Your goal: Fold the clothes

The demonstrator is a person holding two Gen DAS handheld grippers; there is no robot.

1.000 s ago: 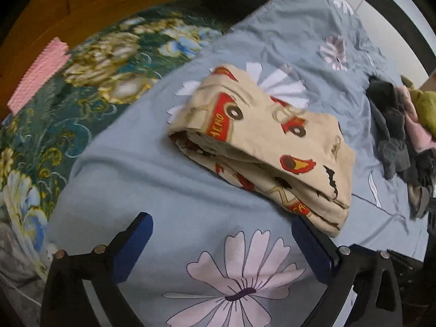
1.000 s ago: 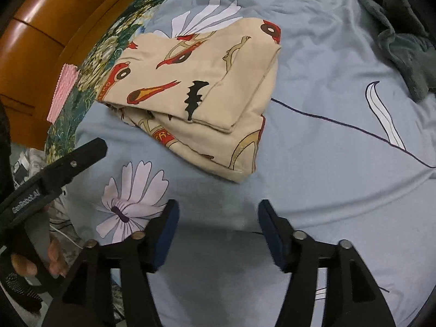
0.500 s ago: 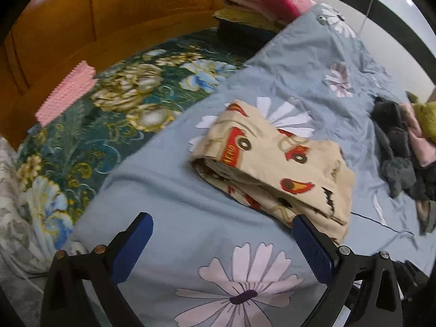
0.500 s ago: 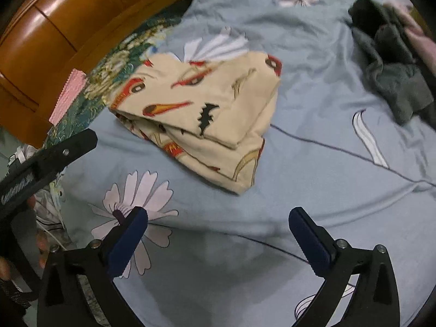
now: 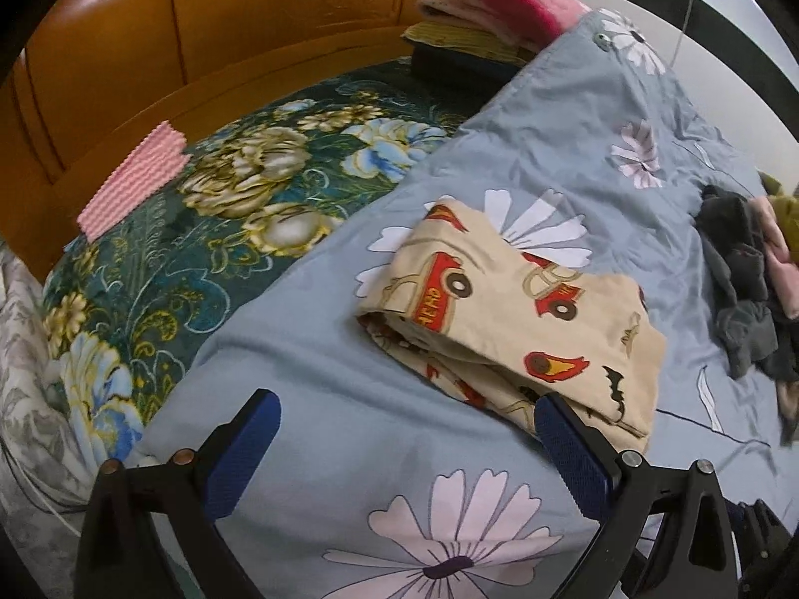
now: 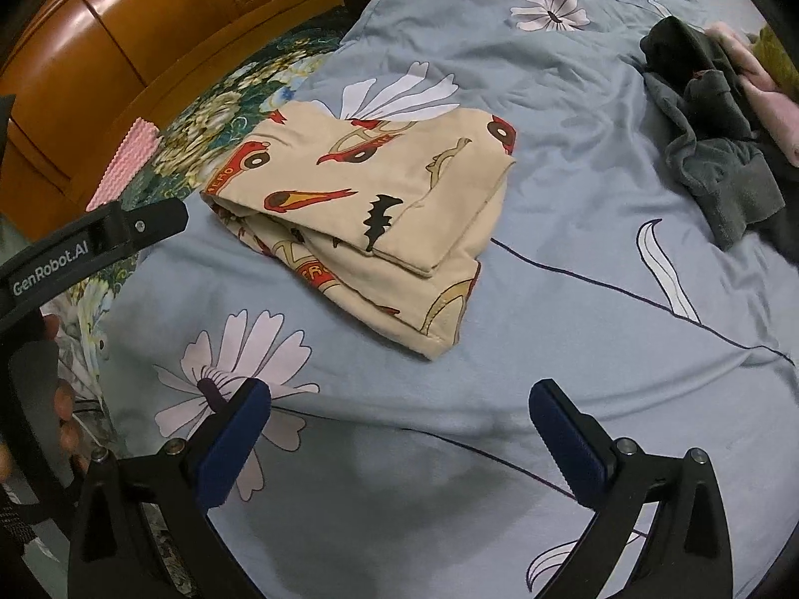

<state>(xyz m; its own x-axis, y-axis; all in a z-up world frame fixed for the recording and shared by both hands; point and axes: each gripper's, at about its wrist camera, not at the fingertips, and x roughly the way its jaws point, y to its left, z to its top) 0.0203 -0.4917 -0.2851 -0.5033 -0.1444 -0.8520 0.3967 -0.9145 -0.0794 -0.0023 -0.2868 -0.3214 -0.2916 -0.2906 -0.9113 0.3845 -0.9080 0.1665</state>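
Observation:
A beige garment with red car prints [image 5: 519, 314] lies folded in a compact stack on the blue flowered quilt [image 5: 349, 449]; it also shows in the right wrist view [image 6: 369, 214]. My left gripper [image 5: 407, 442] is open and empty, just in front of the folded garment. My right gripper [image 6: 399, 424] is open and empty, short of the garment's near corner. The left gripper's black body [image 6: 75, 254] shows at the left in the right wrist view.
A heap of unfolded dark grey and pink clothes [image 5: 749, 279] lies at the right; it also shows in the right wrist view [image 6: 719, 115]. A stack of folded clothes [image 5: 489, 25] sits by the wooden headboard [image 5: 199, 50]. A pink cloth [image 5: 132, 179] lies on the dark floral cover [image 5: 199, 229].
Both grippers have pulled back and up from the folded garment, so it looks smaller and farther. The right gripper's jaws have opened wider. The garment has not moved.

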